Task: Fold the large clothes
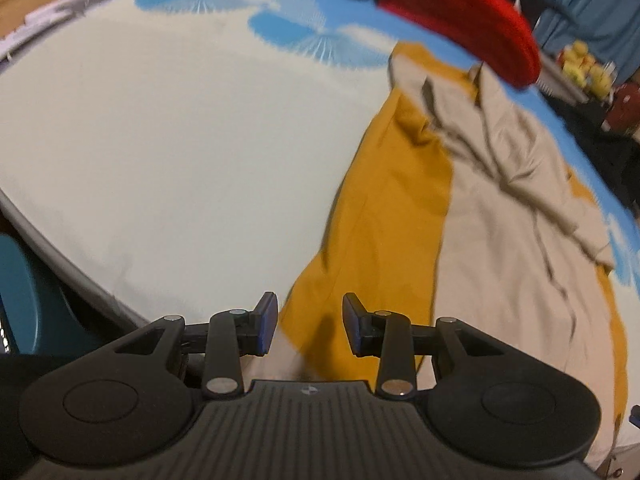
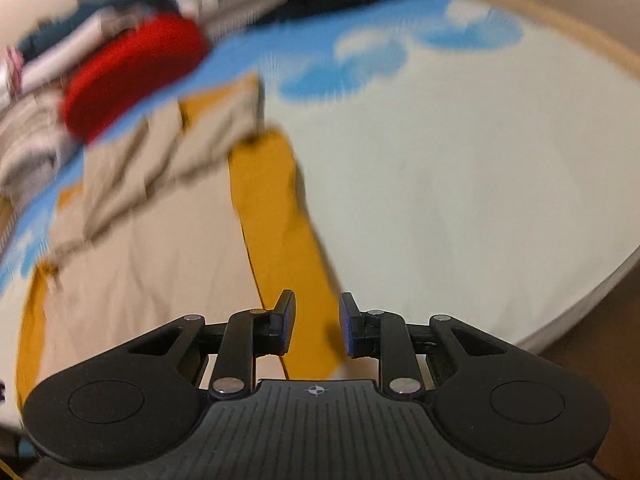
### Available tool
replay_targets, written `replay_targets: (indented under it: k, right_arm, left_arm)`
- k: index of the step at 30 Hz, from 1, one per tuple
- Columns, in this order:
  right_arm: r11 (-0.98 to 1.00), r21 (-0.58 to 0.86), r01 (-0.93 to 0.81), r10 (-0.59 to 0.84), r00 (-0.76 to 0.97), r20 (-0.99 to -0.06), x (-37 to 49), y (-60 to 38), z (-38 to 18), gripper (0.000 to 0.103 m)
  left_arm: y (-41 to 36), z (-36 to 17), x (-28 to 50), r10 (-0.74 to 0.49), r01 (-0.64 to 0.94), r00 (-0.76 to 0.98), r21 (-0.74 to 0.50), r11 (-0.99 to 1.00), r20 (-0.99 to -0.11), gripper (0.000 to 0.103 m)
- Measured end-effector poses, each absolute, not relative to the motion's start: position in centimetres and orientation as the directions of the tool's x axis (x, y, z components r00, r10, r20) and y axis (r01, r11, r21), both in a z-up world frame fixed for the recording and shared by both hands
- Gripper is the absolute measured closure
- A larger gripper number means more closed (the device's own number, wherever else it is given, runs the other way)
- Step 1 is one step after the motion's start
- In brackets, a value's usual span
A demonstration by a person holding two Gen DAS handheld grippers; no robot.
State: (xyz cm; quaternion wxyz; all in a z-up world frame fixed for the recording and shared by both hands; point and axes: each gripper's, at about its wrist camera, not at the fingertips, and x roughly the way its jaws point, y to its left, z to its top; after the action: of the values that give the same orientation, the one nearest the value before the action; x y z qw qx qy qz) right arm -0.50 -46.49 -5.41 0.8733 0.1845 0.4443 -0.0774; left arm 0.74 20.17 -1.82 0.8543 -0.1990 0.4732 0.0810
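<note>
On the bed (image 1: 140, 140), over a cream sheet with blue fan prints, lies a mustard garment (image 1: 372, 220) with a beige garment (image 1: 520, 220) spread on top of it, the beige one rumpled into folds toward its far end. Mustard cloth shows as a long strip along one side edge and a thin one along the other. A red cushion (image 1: 460, 12) sits beyond the clothes. Beside the mustard edge the sheet runs wide and bare to the bed's rim. Both the left gripper (image 1: 310, 326) and the right gripper (image 2: 317, 322) hang over the near mustard hem, fingers apart, nothing between them.
</note>
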Motion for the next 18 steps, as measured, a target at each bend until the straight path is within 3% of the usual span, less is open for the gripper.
replay_targets:
  k: [8, 9, 10, 11, 12, 13, 18]
  right_arm:
    - [0.945, 0.157, 0.285, 0.004, 0.472, -0.882, 0.9, -44.7, -8.3, 0.073]
    - [0.945, 0.157, 0.286, 0.005, 0.470, -0.883, 0.6, -44.7, -8.2, 0.073]
    - [0.947, 0.153, 0.283, 0.003, 0.469, -0.883, 0.7, -44.7, -8.2, 0.072]
    - [0.950, 0.148, 0.276, 0.002, 0.467, -0.884, 0.7, -44.6, -8.2, 0.073]
    - [0.952, 0.144, 0.270, 0.001, 0.466, -0.885, 0.6, -44.5, -8.1, 0.077]
    - [0.954, 0.144, 0.264, 0.003, 0.468, -0.884, 0.6, -44.4, -8.1, 0.102]
    - [0.939, 0.229, 0.257, 0.030, 0.603, -0.797, 0.0, -45.1, -5.5, 0.103]
  left_arm:
    - [20.2, -4.0, 1.2, -0.041, -0.313, 0.465, -0.208, 0.927, -0.884, 0.064]
    - [20.0, -4.1, 1.4, -0.035, -0.299, 0.468, -0.195, 0.934, -0.883, 0.072]
    - [19.8, -4.1, 1.3, -0.034, -0.280, 0.472, -0.186, 0.942, -0.881, 0.090]
    - [19.6, -3.9, 1.2, -0.036, -0.262, 0.476, -0.180, 0.948, -0.879, 0.095]
    - [19.5, -3.6, 1.1, -0.037, -0.247, 0.490, -0.179, 0.952, -0.871, 0.100]
    - [19.4, -3.0, 0.8, -0.034, -0.233, 0.514, -0.178, 0.956, -0.857, 0.101]
    - [19.9, -1.5, 0.1, -0.033, -0.240, 0.572, -0.206, 0.949, -0.820, 0.100]
